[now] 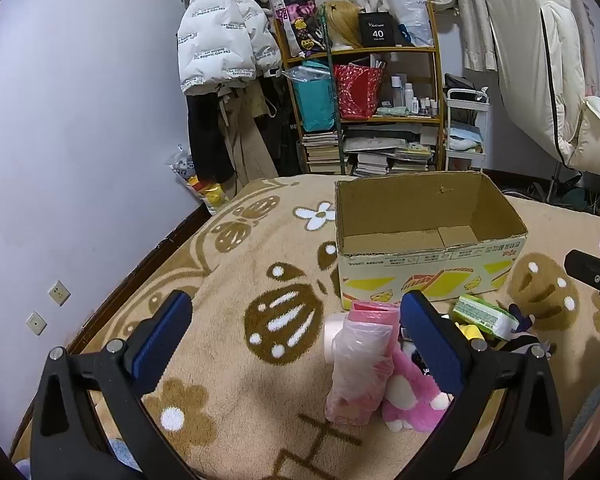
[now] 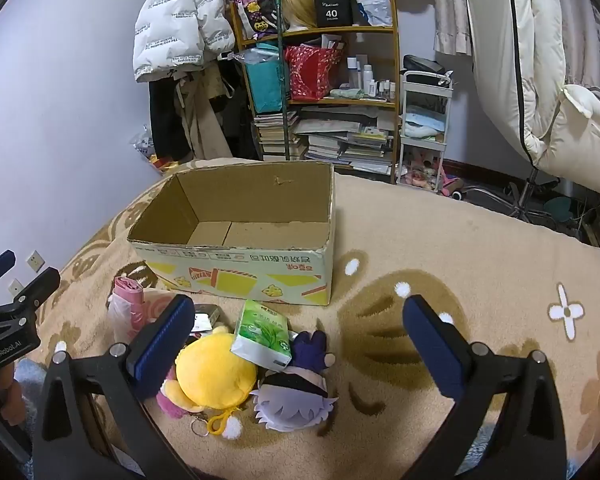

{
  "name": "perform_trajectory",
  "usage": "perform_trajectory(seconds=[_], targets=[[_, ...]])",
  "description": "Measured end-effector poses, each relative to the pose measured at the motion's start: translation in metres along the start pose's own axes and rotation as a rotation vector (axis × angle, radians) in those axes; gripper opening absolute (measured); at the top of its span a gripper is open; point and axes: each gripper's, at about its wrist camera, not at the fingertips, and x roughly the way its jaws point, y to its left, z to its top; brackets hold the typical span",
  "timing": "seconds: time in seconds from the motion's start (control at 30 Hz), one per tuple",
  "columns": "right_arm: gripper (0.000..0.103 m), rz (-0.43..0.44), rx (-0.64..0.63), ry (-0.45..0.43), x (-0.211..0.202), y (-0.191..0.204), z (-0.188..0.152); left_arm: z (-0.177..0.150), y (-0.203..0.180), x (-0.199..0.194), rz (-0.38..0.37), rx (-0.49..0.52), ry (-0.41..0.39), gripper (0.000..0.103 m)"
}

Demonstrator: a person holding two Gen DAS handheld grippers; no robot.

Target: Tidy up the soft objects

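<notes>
An open, empty cardboard box [image 1: 428, 268] [image 2: 236, 276] stands on a beige patterned blanket. In front of it lies a heap of soft things: a pink plastic-wrapped roll [image 1: 360, 364] [image 2: 127, 310], a pink plush [image 1: 410, 396], a yellow plush [image 2: 216, 372], a green tissue pack [image 1: 486, 316] [image 2: 262, 334] and a purple-and-grey plush doll [image 2: 296, 392]. My left gripper [image 1: 296, 340] hangs open above the blanket, the pink roll just inside its right finger. My right gripper [image 2: 298, 344] is open above the tissue pack and plush toys, touching nothing.
Behind the bed stand a crowded wooden shelf [image 1: 380, 92] with books and bags, hanging coats [image 1: 220, 40] and a white trolley [image 2: 424, 128]. A padded chair [image 2: 572, 132] is at the right. The blanket [image 2: 480, 248] stretches wide right of the box.
</notes>
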Motion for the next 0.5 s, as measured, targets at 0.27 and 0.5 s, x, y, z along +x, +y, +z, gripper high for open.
perform_trajectory(seconds=[0.27,0.5], targets=[[0.103,0.004,0.003,0.000,0.0000,-0.0006,-0.0002,-0.0006,-0.0003,-0.0002,0.000,0.000,-0.001,0.103],[0.103,0.004,0.001,-0.001,0.0005,-0.0004,-0.0004,-0.0008,-0.0007,-0.0002,0.000,0.000,-0.001,0.103]])
